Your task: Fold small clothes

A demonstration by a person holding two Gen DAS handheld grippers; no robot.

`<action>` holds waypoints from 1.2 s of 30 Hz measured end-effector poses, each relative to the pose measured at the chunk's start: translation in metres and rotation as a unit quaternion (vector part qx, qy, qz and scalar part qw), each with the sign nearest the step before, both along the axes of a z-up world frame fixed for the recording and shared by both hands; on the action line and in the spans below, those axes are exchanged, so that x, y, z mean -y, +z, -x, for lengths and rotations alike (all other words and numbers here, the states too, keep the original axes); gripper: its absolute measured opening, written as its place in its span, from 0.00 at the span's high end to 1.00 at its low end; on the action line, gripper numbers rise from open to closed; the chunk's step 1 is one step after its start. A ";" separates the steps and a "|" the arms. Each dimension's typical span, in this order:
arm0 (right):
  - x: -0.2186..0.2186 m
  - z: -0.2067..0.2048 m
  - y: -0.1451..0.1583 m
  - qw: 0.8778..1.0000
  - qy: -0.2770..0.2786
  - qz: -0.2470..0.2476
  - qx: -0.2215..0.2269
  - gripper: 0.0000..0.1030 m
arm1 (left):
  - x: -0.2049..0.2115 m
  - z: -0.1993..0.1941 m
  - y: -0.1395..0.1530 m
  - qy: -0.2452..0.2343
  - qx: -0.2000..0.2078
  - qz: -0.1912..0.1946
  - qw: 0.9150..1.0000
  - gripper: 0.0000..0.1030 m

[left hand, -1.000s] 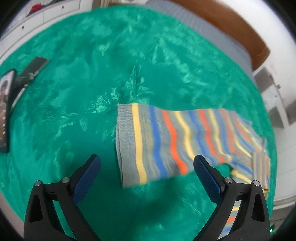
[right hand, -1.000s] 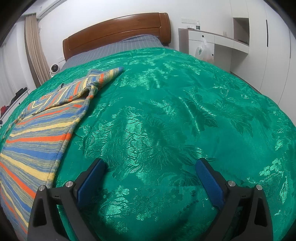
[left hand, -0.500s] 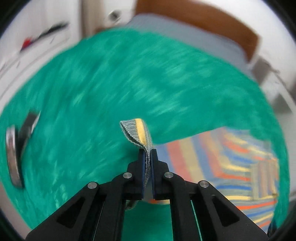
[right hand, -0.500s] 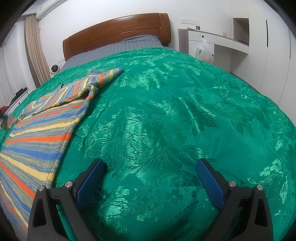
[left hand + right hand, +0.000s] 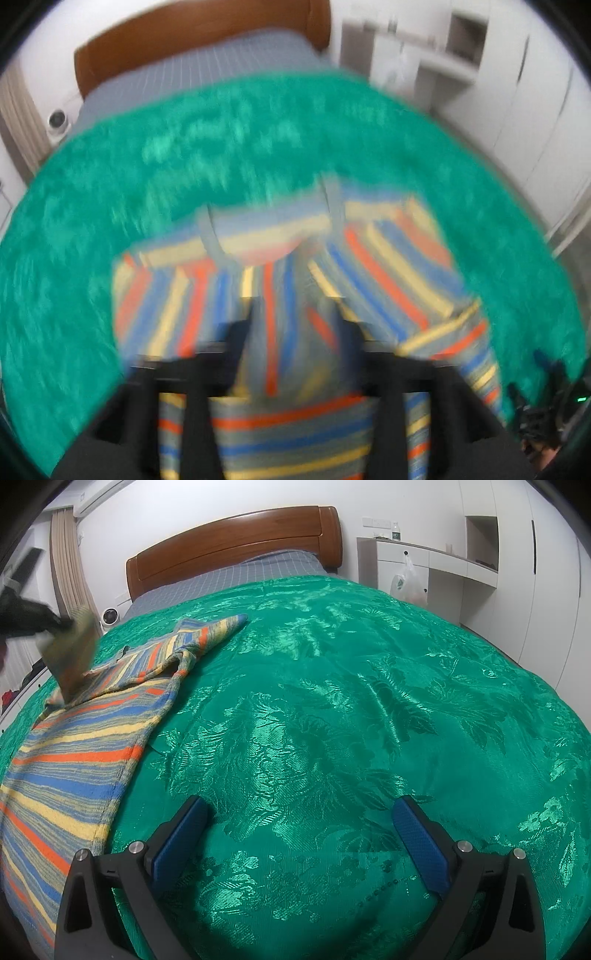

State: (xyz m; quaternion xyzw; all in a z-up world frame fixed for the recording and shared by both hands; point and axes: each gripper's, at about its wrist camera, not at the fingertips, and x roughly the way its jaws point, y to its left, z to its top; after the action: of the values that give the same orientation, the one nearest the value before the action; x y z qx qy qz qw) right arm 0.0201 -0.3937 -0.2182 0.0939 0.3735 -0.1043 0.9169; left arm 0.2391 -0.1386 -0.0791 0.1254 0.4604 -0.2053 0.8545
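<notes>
glossy green brocade bedspread (image 5: pixel 351 709) | knit striped garment (image 5: pixel 74 753) | left claw (image 5: pixel 295 332) just spreading, cloth between | right claw (image 5: pixel 299 834) apart, empty

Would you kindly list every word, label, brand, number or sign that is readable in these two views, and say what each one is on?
No text can be read in either view.
The plastic bag hanging on the white cabinet carries a green print, too small to read.
The bottle on that cabinet has a label, too small to read.
The striped garment and green bedspread bear patterns only; the left wrist view is blurred.
</notes>
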 end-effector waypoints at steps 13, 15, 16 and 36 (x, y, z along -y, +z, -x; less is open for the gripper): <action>0.000 0.000 0.000 1.000 0.000 0.001 0.001 0.03 | -0.152 0.047 -0.029 0.035 0.012 -0.003 0.999 0.22; 0.000 0.000 0.000 1.000 0.000 0.001 0.001 0.03 | -0.174 0.027 -0.039 0.054 -0.011 0.007 0.998 0.31; 0.000 0.000 0.000 1.000 -0.001 0.002 0.000 0.03 | -0.178 0.016 -0.044 0.059 -0.019 0.010 0.998 0.33; 0.001 0.001 0.002 1.000 -0.002 0.004 0.002 0.02 | -0.185 -0.013 -0.081 0.153 0.039 0.016 0.987 0.79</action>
State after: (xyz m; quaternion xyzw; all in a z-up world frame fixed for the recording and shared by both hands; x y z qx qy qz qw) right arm 0.0194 -0.3942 -0.2165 0.0908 0.3714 -0.1077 0.9177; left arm 0.2518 0.0464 -0.1597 0.0473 0.4374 -0.0742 0.8950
